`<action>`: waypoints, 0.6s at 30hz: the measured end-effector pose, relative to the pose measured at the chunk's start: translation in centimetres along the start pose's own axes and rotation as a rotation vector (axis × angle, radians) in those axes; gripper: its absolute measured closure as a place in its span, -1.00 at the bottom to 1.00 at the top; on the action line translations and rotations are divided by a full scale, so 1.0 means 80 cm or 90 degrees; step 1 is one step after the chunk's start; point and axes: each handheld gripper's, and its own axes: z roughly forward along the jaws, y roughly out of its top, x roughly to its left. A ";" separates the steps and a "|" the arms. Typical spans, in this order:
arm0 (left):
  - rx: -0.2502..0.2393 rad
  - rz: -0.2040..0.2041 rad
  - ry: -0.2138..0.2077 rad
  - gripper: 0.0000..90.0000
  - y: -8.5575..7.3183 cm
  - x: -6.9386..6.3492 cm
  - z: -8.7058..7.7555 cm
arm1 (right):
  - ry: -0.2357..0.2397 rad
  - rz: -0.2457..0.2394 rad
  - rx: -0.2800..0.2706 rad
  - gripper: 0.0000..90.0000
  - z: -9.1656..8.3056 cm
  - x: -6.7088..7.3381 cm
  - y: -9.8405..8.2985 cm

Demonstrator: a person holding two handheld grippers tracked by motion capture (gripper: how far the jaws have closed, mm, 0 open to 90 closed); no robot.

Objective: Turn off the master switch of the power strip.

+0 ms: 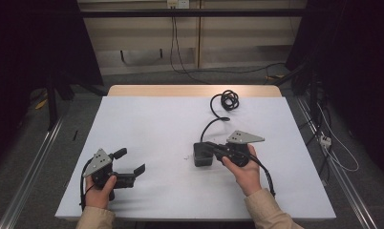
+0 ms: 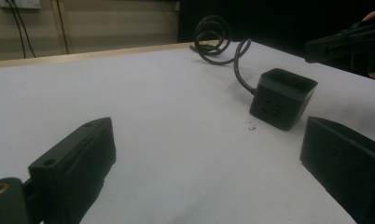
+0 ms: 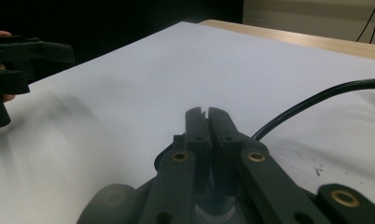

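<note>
A black cube-shaped plug block (image 1: 203,155) (image 2: 281,98) sits on the white table top (image 1: 156,124), and its black cable runs back to a coil (image 1: 228,100) (image 2: 213,35). My right gripper (image 1: 205,144) (image 3: 206,112) hovers just over the block, pointing left, with its jaws pressed together and nothing between them. In the right gripper view the block is hidden under the jaws, and the cable (image 3: 316,100) emerges at their right. My left gripper (image 1: 130,162) rests at the front left, open, with its wide jaws framing bare table.
A wooden strip (image 1: 195,90) edges the table's far side. Metal rails (image 1: 32,157) run along the floor on both sides, and loose cables (image 1: 333,148) lie on the floor at the right. Small dark specks (image 2: 251,126) mark the sheet beside the block.
</note>
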 end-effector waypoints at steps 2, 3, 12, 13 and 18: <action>0.000 -0.001 0.000 -0.93 0.000 0.000 0.000 | 0.003 0.002 0.000 0.97 0.000 0.000 0.000; 0.000 0.000 0.000 -0.93 0.000 0.000 0.000 | 0.005 0.003 0.000 0.97 0.000 0.000 0.000; -0.001 -0.001 0.001 -0.93 0.000 0.000 0.000 | 0.007 0.005 0.001 1.00 0.002 0.000 0.001; -0.001 -0.001 0.001 -0.93 0.000 0.000 0.000 | 0.008 0.006 0.002 1.00 0.002 0.001 0.001; -0.002 -0.002 0.000 -0.93 0.000 0.000 0.000 | 0.011 0.005 0.005 1.00 0.004 0.001 0.000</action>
